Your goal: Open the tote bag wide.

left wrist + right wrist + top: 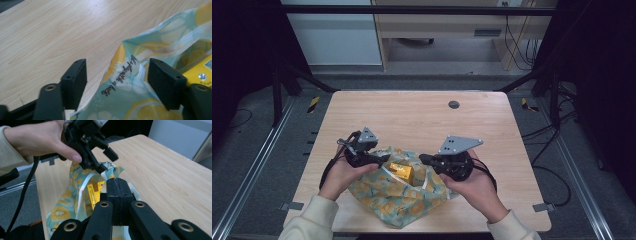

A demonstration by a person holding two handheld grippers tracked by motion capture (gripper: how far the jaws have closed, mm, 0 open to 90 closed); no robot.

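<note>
High view: a printed fabric bag (pixel 399 195) is lying at the near edge of the table (pixel 422 115), its mouth being held apart between the two grippers. A yellow box (pixel 401 172) is sitting inside the opening. The left gripper (pixel 382 160) is being held at the bag's left rim, the right gripper (pixel 424 159) at the right rim.

Left gripper view: the jaws are standing partly apart, with the bag's rim (pixel 125 75) lying between them; the pads are not pressing on the cloth. A corner of the yellow box (pixel 200 71) is showing behind the right jaw. Risk judged: if the jaws are closed while the loose fold is slumping sideways, the cloth could be missed or only nipped at its edge, and the mouth could collapse over the box.

Right gripper view: the jaws are closed tight together; whether a strip of bag is being pinched cannot be told, as the tips are hiding it. The left gripper (pixel 106 161) is poised at the far rim. Risk judged: uneven pulling could tip the box out or drag the bag off the near edge.
</note>
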